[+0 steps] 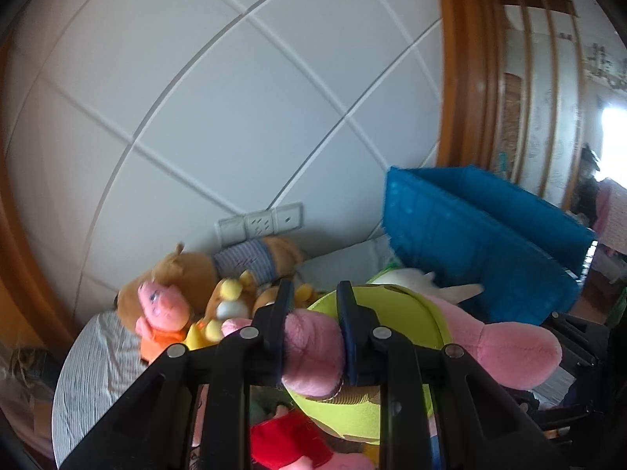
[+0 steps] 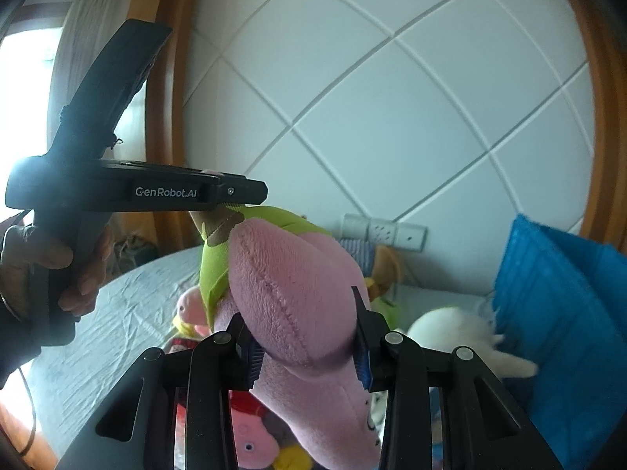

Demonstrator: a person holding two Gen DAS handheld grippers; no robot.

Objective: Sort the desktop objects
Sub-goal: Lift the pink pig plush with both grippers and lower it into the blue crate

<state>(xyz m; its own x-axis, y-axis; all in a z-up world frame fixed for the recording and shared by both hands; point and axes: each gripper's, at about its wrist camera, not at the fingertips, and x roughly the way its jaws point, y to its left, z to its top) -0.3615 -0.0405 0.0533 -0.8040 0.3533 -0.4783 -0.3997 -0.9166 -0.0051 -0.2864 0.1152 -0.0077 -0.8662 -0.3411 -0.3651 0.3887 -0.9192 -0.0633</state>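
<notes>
A large pink plush toy in green shorts [image 1: 392, 313] is held in the air above the bed by both grippers. My left gripper [image 1: 312, 309] is shut on one pink limb of it. My right gripper [image 2: 303, 327] is shut on another thick pink limb [image 2: 290, 293]. In the right wrist view the left gripper's black body [image 2: 156, 190] and the hand holding it show at the left, clamped on the toy's top. A blue fabric storage box [image 1: 490, 243] stands to the right, also in the right wrist view [image 2: 568, 313].
Several plush toys lie on the grey sheet [image 1: 94, 356]: a brown bear in a striped shirt [image 1: 219, 270], a pink pig in orange [image 1: 160, 321], a white plush [image 2: 458, 333] by the box. A padded white headboard with wall sockets [image 1: 260, 221] is behind.
</notes>
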